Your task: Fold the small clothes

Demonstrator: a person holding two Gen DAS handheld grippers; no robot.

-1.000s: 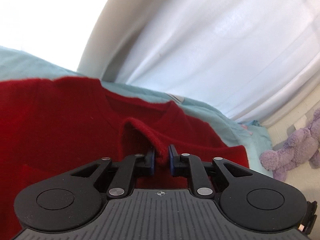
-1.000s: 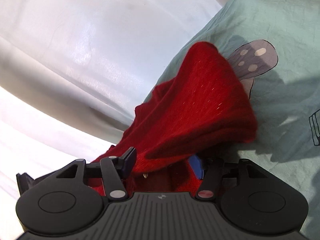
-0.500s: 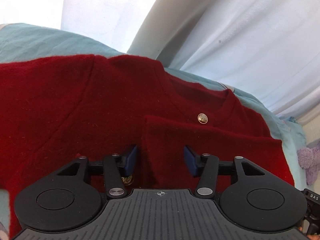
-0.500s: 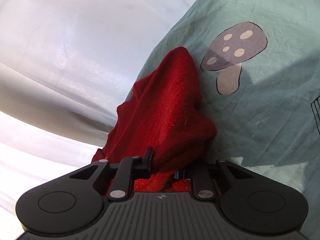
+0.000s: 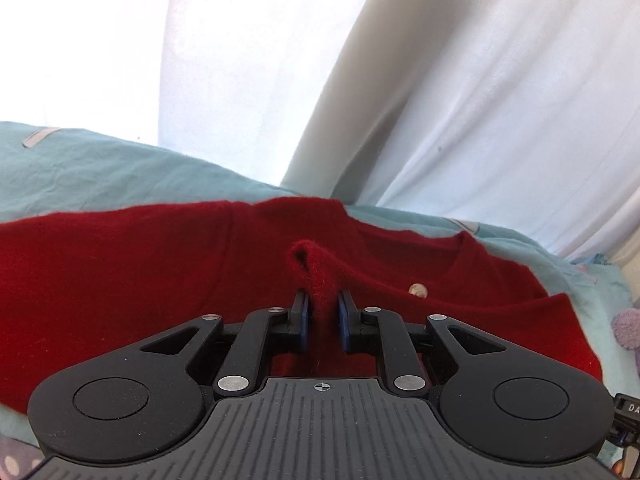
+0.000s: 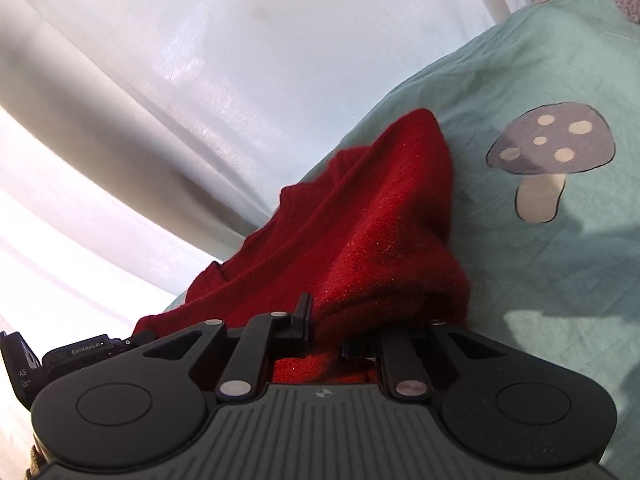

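**Both tools clamped on the red sweater**

Right between the pads of the left tool [image 5: 322,316], a raised fold of the red sweater [image 5: 168,276] is pinched tight, with a little loop of fabric standing up just past the tips. Rest of the sweater lies spread out flat ahead of the tool and off to both sides on the teal bed sheet [image 5: 104,176]. One small gold button [image 5: 417,290] sits just right of the tips, near the neckline. White curtains [image 5: 500,100] fill everything beyond the bed, and a bit of purple plush toy [image 5: 628,326] pokes in at the far right edge.

Over on the right wrist view, the right tool [image 6: 324,330] is closed on a thick bunch of the same sweater [image 6: 376,224], which humps up straight ahead and drapes over the right finger so you can barely see it. Sheet [image 6: 560,288] runs off to the right with a gray mushroom print [image 6: 550,148] ahead-right of the tool. Left tool's body [image 6: 86,350] peeks in at the lower left.
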